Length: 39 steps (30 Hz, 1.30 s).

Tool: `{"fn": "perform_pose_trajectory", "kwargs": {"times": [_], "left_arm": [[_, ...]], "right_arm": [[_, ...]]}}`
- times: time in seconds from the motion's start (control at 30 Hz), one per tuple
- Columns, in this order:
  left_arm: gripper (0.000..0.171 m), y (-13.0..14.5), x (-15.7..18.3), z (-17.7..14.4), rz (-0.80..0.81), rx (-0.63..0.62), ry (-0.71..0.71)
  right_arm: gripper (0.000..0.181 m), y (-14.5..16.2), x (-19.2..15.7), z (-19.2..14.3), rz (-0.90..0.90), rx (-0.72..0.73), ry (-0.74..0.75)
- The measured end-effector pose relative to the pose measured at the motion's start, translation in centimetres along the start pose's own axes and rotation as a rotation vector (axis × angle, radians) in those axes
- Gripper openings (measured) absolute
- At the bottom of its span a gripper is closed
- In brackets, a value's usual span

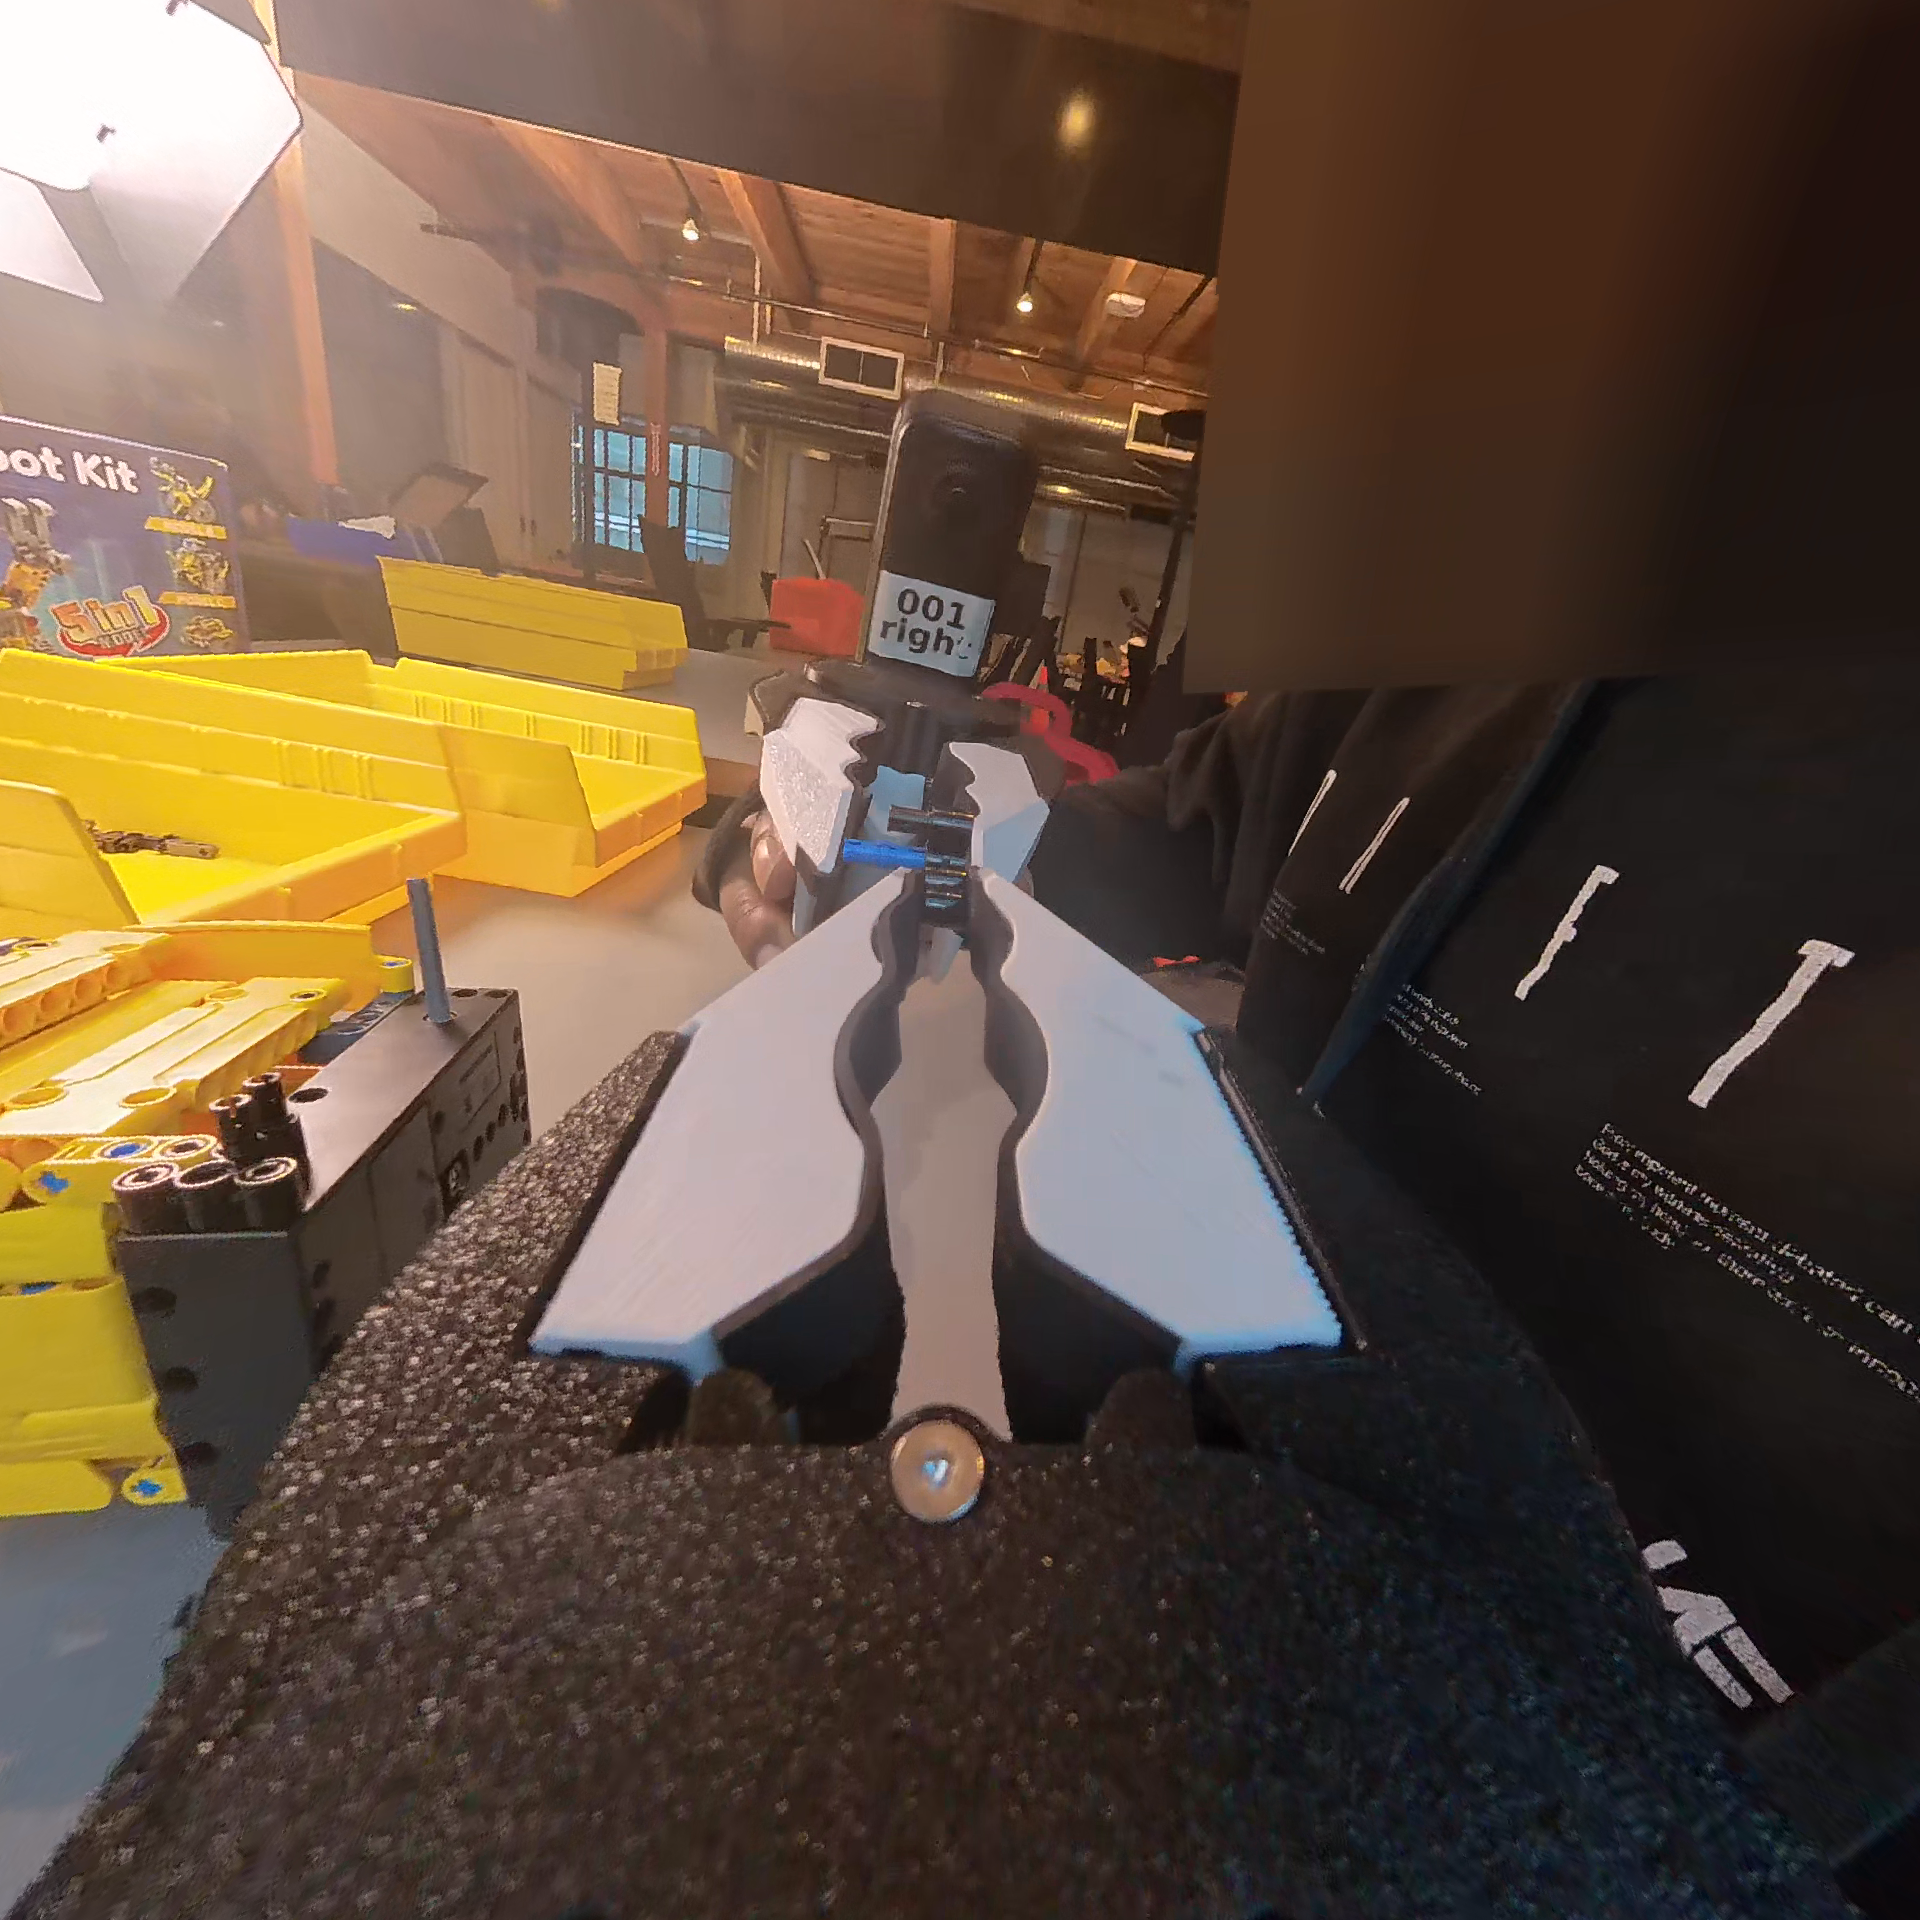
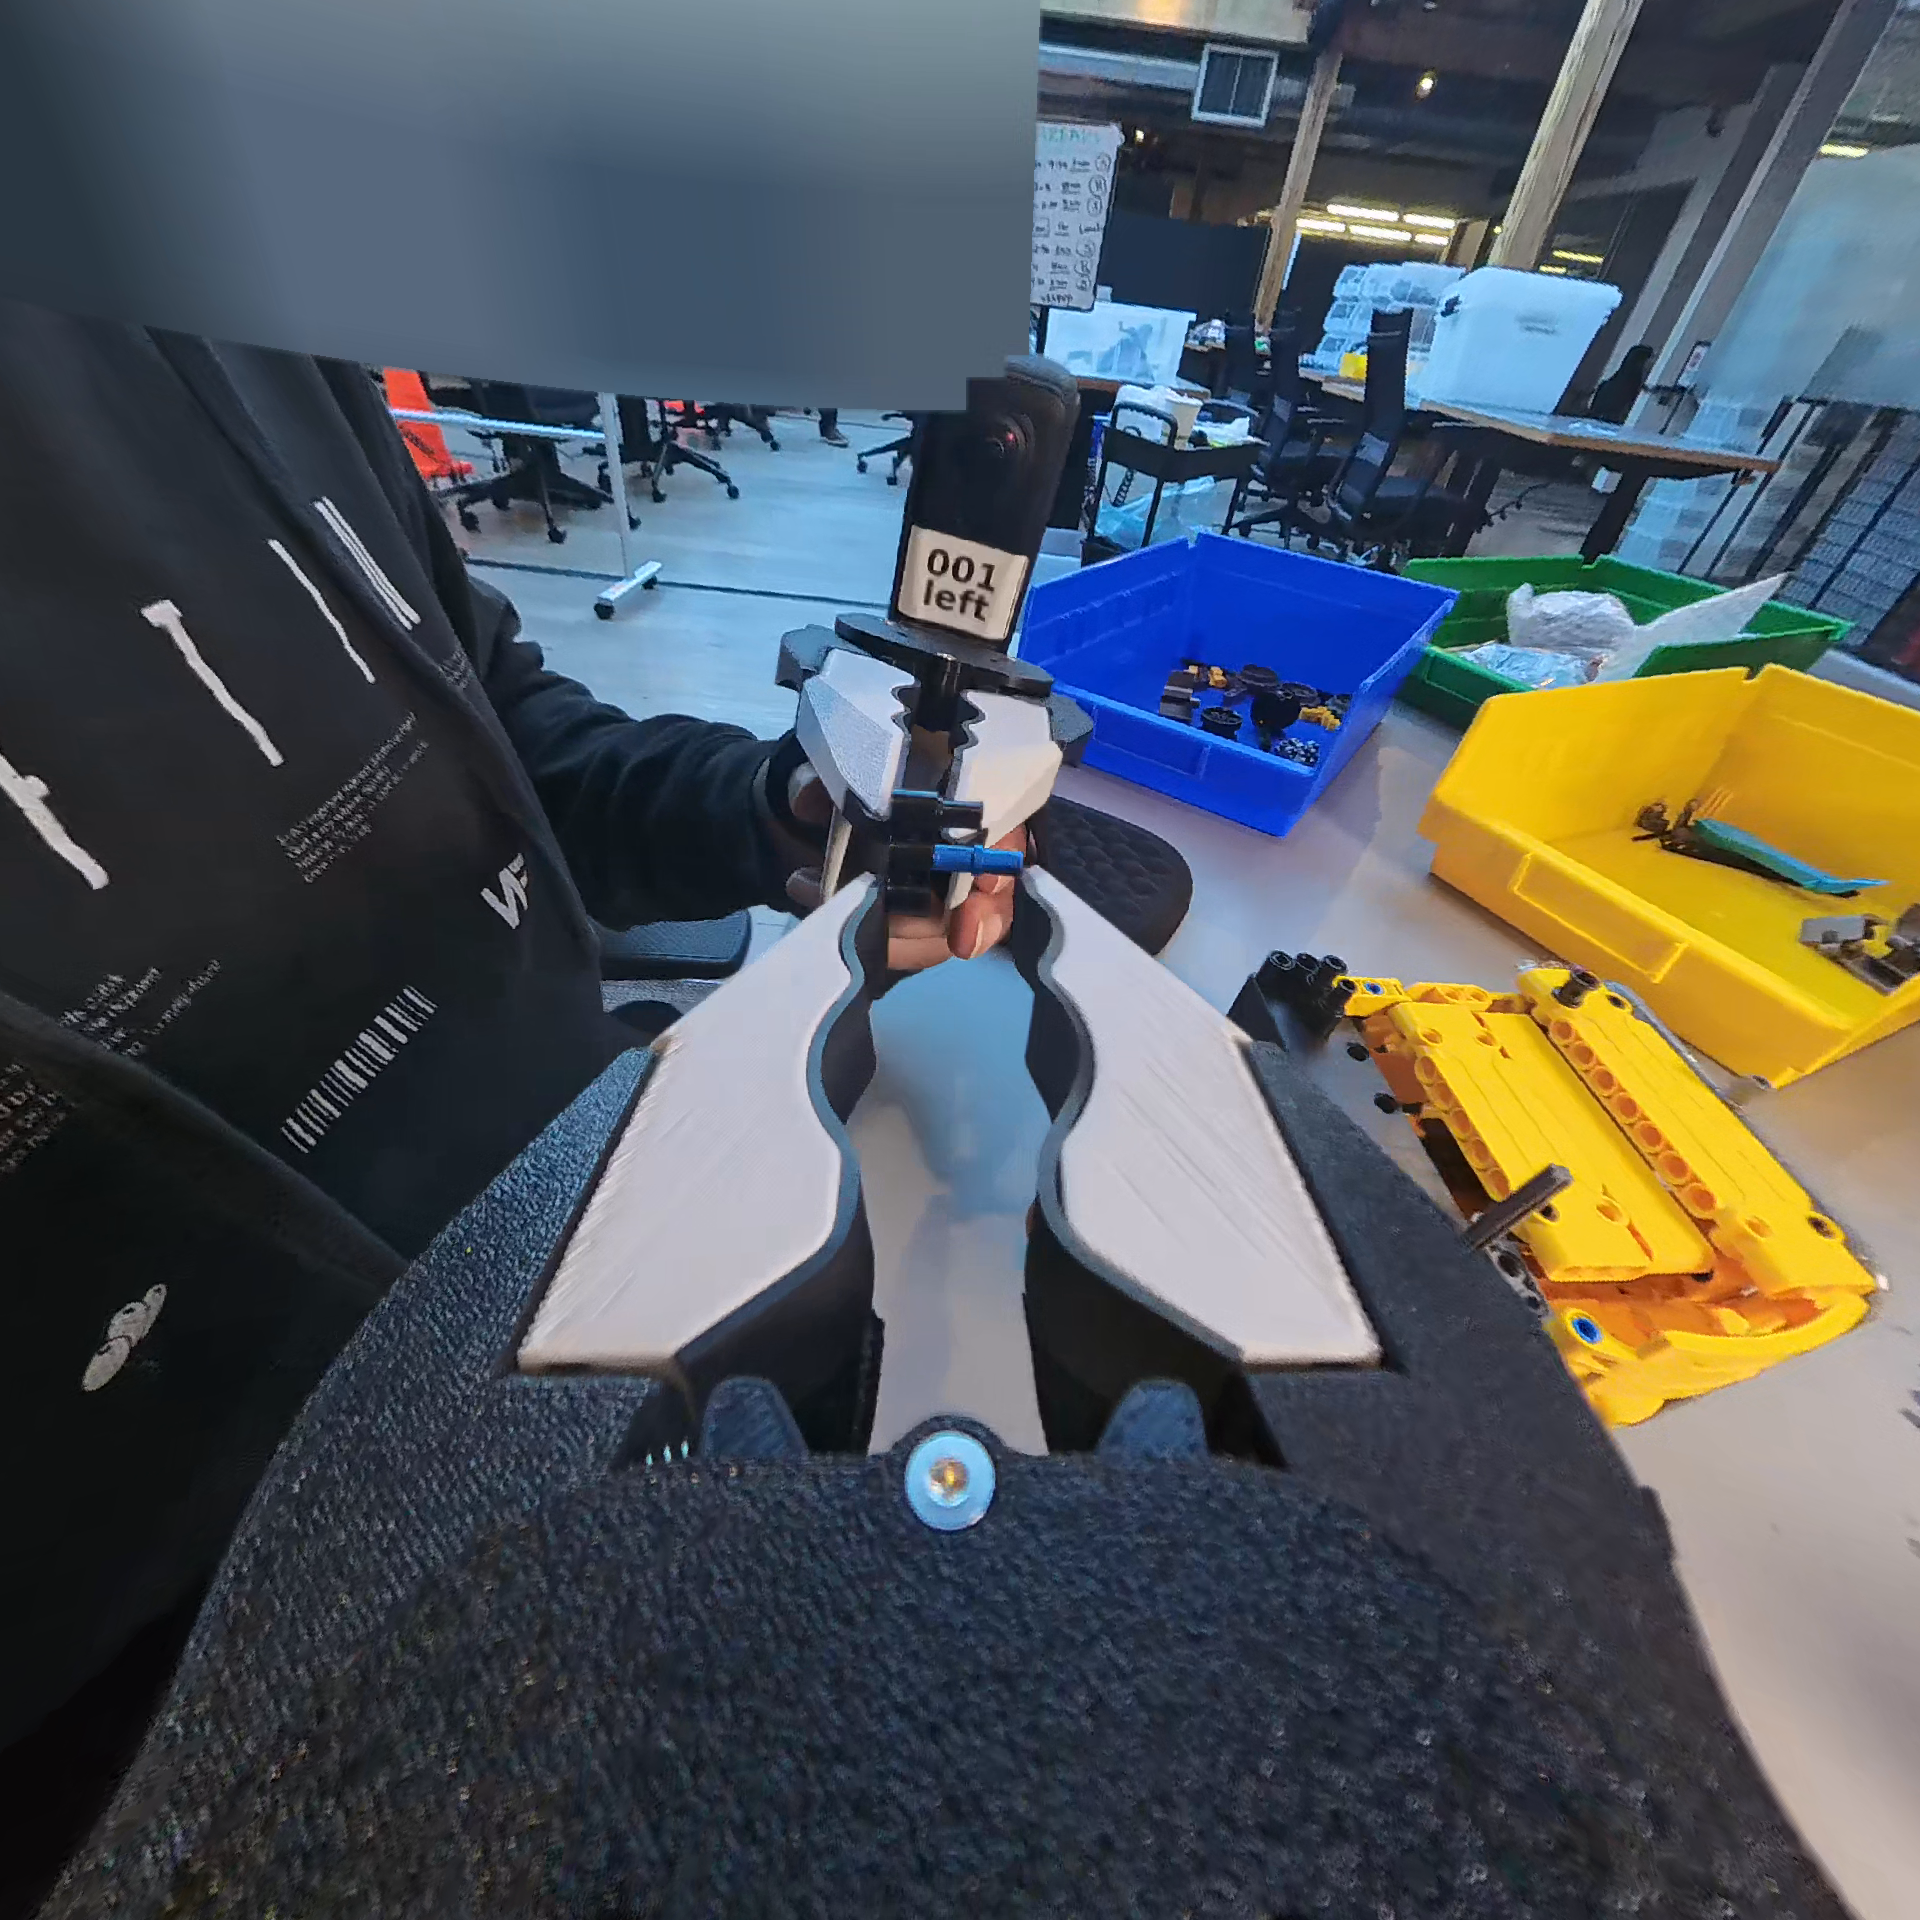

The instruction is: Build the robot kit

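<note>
My left gripper [image 1: 943, 896] is shut on a small black toy connector [image 1: 940, 883] with a blue pin [image 1: 878, 852] sticking out sideways, held up in the air. My right gripper [image 2: 945, 888] faces it tip to tip. Its jaws stand apart, on either side of the connector [image 2: 914, 868] and close to the blue pin [image 2: 977, 858]. The right gripper also shows in the left wrist view [image 1: 904, 831], held by a hand. The left gripper shows in the right wrist view [image 2: 925, 821], also held by a hand.
A yellow and black brick model [image 2: 1600, 1164] lies on the grey table [image 2: 1299, 883], with a black block [image 1: 343, 1143] attached. Yellow bins [image 1: 312, 748] [image 2: 1704, 831], a blue bin [image 2: 1143, 717] of small parts, a green bin [image 2: 1766, 629] and a kit box [image 1: 104, 540] stand around. A person in black [image 2: 260, 779] is close by. Only a small space, under 4 cm, lies between the two pairs of fingers.
</note>
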<state>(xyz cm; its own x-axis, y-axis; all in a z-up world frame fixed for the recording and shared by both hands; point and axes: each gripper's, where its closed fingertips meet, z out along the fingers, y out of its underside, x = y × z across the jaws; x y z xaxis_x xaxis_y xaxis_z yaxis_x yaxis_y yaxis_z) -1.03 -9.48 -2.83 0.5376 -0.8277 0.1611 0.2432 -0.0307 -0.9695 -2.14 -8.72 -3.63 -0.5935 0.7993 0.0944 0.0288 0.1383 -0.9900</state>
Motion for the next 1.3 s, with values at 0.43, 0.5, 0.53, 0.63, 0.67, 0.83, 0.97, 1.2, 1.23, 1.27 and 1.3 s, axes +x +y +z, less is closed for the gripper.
{"fn": "perform_pose_trajectory", "kwargs": {"times": [0.43, 0.5, 0.53, 0.63, 0.67, 0.83, 0.97, 1.2, 1.23, 1.27, 1.3], "left_arm": [[0.004, -0.4, 0.3, -0.1, -0.064, 0.024, 0.066], [0.004, -0.5, 0.4, -0.1, -0.073, 0.034, 0.074], [0.004, -0.6, 0.4, -0.1, -0.078, 0.043, 0.075], [0.004, -0.7, 0.3, -0.1, -0.075, 0.057, 0.070], [0.004, -0.8, 0.3, -0.1, -0.075, 0.061, 0.071], [0.004, -1.2, 0.4, -0.1, -0.064, 0.076, 0.063], [0.004, -1.1, 0.3, 0.0, -0.064, 0.058, 0.046], [0.005, -0.8, 0.9, -0.2, -0.043, 0.060, 0.064], [0.005, -0.7, 0.9, -0.3, -0.046, 0.063, 0.068], [0.005, -0.7, 0.9, -0.3, -0.049, 0.065, 0.073], [0.006, -0.7, 1.0, -0.4, -0.048, 0.064, 0.080]], "right_arm": [[0.026, -0.7, -0.2, 0.0, -0.053, 0.039, 0.003], [0.026, -0.8, -0.3, 0.0, -0.050, 0.042, -0.006], [0.026, -0.9, -0.2, 0.0, -0.052, 0.047, -0.004], [0.024, -1.2, -0.2, 0.0, -0.040, 0.055, 0.001], [0.024, -1.3, -0.2, 0.0, -0.030, 0.064, 0.002], [0.017, -1.8, -0.5, 0.2, -0.032, 0.080, 0.014], [0.017, -1.7, -0.5, 0.0, -0.048, 0.068, 0.024], [0.015, -1.6, -1.2, 0.3, -0.157, 0.031, 0.031], [0.015, -1.5, -1.2, 0.4, -0.164, 0.028, 0.034], [0.016, -1.5, -1.2, 0.4, -0.176, 0.027, 0.035], [0.016, -1.5, -1.2, 0.5, -0.181, 0.032, 0.028]]}}
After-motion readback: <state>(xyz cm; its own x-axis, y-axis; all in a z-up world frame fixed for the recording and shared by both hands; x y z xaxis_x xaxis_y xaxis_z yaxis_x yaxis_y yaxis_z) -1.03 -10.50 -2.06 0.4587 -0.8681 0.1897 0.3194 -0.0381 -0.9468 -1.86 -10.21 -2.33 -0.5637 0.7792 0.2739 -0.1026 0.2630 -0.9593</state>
